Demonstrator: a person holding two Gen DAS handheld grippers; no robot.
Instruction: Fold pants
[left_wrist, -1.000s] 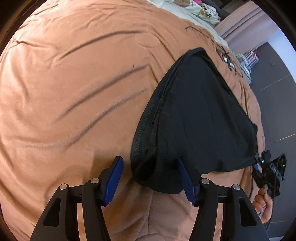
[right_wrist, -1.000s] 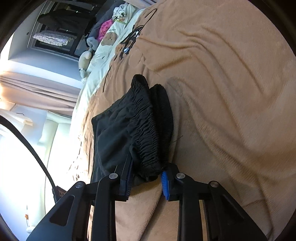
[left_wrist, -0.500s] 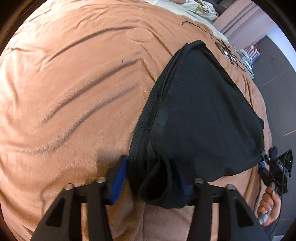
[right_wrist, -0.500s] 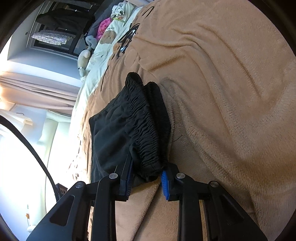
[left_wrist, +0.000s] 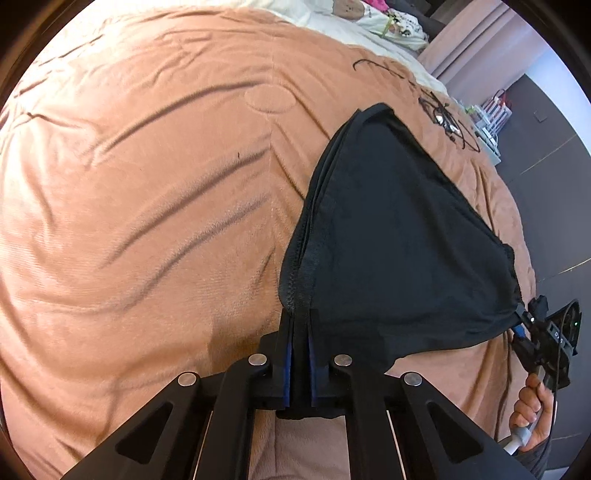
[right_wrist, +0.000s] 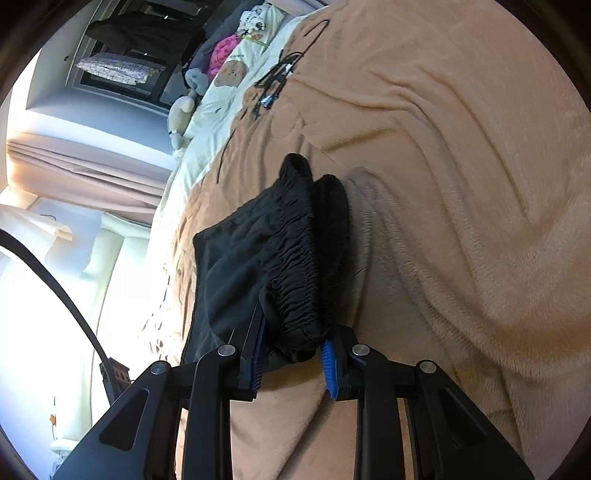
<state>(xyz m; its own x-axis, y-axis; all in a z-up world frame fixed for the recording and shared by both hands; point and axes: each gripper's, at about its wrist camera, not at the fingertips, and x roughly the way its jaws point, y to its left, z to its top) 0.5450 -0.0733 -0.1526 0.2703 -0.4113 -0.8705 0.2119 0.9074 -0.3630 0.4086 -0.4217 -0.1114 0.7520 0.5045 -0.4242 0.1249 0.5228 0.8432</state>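
Black pants (left_wrist: 391, 236) lie folded on a tan blanket (left_wrist: 147, 184). My left gripper (left_wrist: 300, 365) is shut on the hem corner of the pants near the bottom of the left wrist view. My right gripper (right_wrist: 291, 350) is shut on the gathered elastic waistband (right_wrist: 295, 266) of the pants (right_wrist: 236, 273). The right gripper also shows in the left wrist view (left_wrist: 543, 332), at the far right corner of the fabric, held by a hand (left_wrist: 532, 406). The cloth is stretched between the two grippers, slightly lifted.
The tan blanket (right_wrist: 461, 184) covers the bed, with wrinkles. Black cables (left_wrist: 447, 122) lie on it beyond the pants, also in the right wrist view (right_wrist: 277, 85). Pillows and soft toys (right_wrist: 221, 74) are at the head. Curtains (right_wrist: 92, 162) and dark floor (left_wrist: 554, 147) lie beside the bed.
My left gripper moved onto the pants' hem corner and closed on it. The right gripper has kept its hold on the waistband, and the cloth is pulled tauter.
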